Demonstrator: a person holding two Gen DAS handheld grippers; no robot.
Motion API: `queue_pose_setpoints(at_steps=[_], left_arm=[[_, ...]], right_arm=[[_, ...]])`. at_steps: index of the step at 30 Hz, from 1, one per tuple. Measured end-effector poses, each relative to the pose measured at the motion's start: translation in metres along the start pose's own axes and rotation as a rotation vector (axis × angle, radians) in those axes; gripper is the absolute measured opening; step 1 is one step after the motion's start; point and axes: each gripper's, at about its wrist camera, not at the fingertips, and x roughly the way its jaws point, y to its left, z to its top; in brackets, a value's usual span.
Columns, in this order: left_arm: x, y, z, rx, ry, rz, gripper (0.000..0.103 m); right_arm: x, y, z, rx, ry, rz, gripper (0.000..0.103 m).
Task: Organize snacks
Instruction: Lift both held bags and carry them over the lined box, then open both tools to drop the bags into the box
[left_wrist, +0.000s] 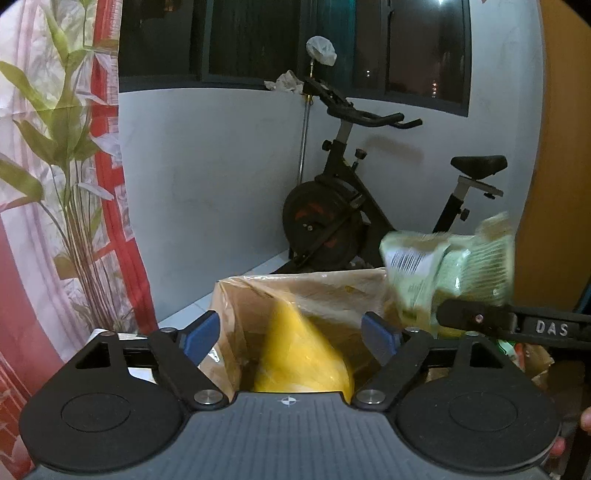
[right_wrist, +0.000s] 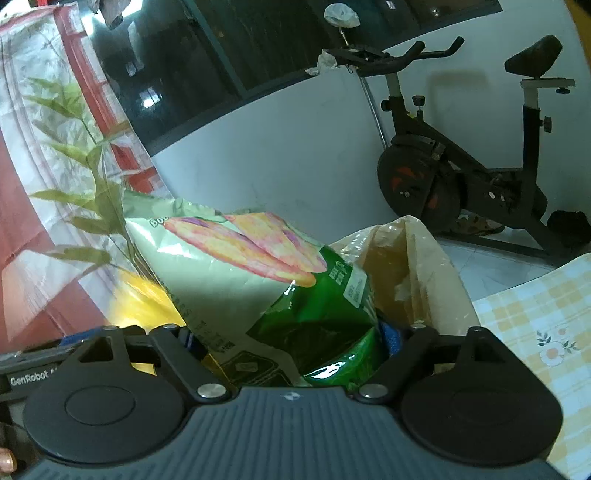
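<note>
**Left-wrist and right-wrist views: two snack bags brought to a cardboard box**

Left wrist view shows the left gripper (left_wrist: 290, 334) with its blue-padded jaws spread wide over an open cardboard box (left_wrist: 314, 291). A blurred yellow snack bag (left_wrist: 303, 354) lies between the jaws; whether the pads press on it cannot be told. To the right, the right gripper (left_wrist: 480, 314), marked "DAS", carries a green chip bag (left_wrist: 447, 266) whose barcode shows but cannot be read.

Right wrist view shows that chip bag (right_wrist: 258, 280) filling the wide gap of the right gripper (right_wrist: 291, 339), seemingly held across its width; its printing is too blurred to read. "GenRobot" appears on the left gripper's body (right_wrist: 29, 380). A checked tablecloth (right_wrist: 535, 317) lies at right.

The step in hand appears to be depositing both bags in the box. The next move calls for lowering each bag inside, releasing it, and withdrawing.
</note>
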Motion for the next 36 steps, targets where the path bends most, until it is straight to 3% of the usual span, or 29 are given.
queue_pose_setpoints(at_steps=[4,8,18,27,36], left_arm=[[-0.006,0.004,-0.001,-0.028,0.003,-0.013,0.087],[-0.021,0.010,-0.002,-0.063,0.005,-0.026,0.087],[-0.077,0.029,-0.025,-0.086,-0.024,-0.046,0.087],[-0.127,0.042,-0.089,-0.129,-0.018,0.025,0.084],[-0.126,0.044,-0.154,-0.227,0.028,0.040,0.081]], right_arm=[[0.000,0.010,0.001,-0.057,0.016,-0.038,0.095],[-0.001,0.016,0.002,-0.085,0.042,-0.056,0.096],[-0.061,0.032,-0.003,-0.177,-0.099,-0.029,0.099],[-0.118,0.035,-0.070,-0.317,-0.154,-0.017,0.099],[-0.118,0.017,-0.148,-0.309,0.003,-0.033,0.099]])
